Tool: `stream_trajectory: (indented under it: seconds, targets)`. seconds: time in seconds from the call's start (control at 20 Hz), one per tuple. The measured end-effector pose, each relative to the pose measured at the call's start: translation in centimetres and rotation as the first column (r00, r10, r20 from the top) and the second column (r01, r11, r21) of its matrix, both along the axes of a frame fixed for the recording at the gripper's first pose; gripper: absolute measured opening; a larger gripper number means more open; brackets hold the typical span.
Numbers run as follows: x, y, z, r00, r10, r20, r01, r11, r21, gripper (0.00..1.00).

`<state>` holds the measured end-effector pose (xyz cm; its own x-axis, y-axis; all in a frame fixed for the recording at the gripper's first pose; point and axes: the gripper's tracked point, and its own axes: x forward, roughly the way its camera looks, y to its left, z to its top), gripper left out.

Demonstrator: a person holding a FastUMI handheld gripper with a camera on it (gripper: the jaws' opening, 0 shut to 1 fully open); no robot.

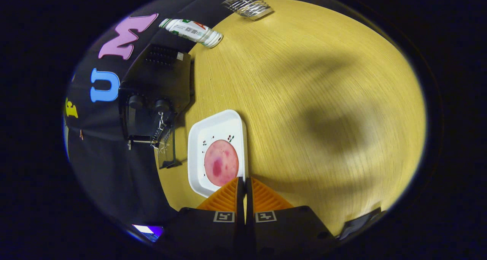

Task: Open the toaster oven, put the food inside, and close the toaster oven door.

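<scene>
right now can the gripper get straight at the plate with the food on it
Probably yes. The gripper has its jaws nearly closed on the right rim of the white plate, right beside the round pink food. Nothing lies between them; the toaster oven, its door open, stands off to the plate's left.

ridged wedge-shaped fingers (pixel 233 196) on a dark blocky body, each bearing a square black-and-white marker.
</scene>
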<state>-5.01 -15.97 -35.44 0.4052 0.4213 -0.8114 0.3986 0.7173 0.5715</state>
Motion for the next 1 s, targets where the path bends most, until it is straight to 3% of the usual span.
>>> stream_trajectory:
  seconds: [0.3,0.55,0.8,1.0]
  targets:
    - [-2.4,0.8,2.7,0.991,-0.119,0.056,0.116,0.992,0.054,0.05]
    - [-4.7,2.6,5.3,0.964,-0.249,0.094,0.234,0.961,0.149,0.05]
    - [-5.2,6.1,8.2,0.945,-0.294,0.141,0.263,0.943,0.204,0.05]
    - [-3.3,10.5,10.1,0.945,-0.263,0.194,0.217,0.949,0.230,0.05]
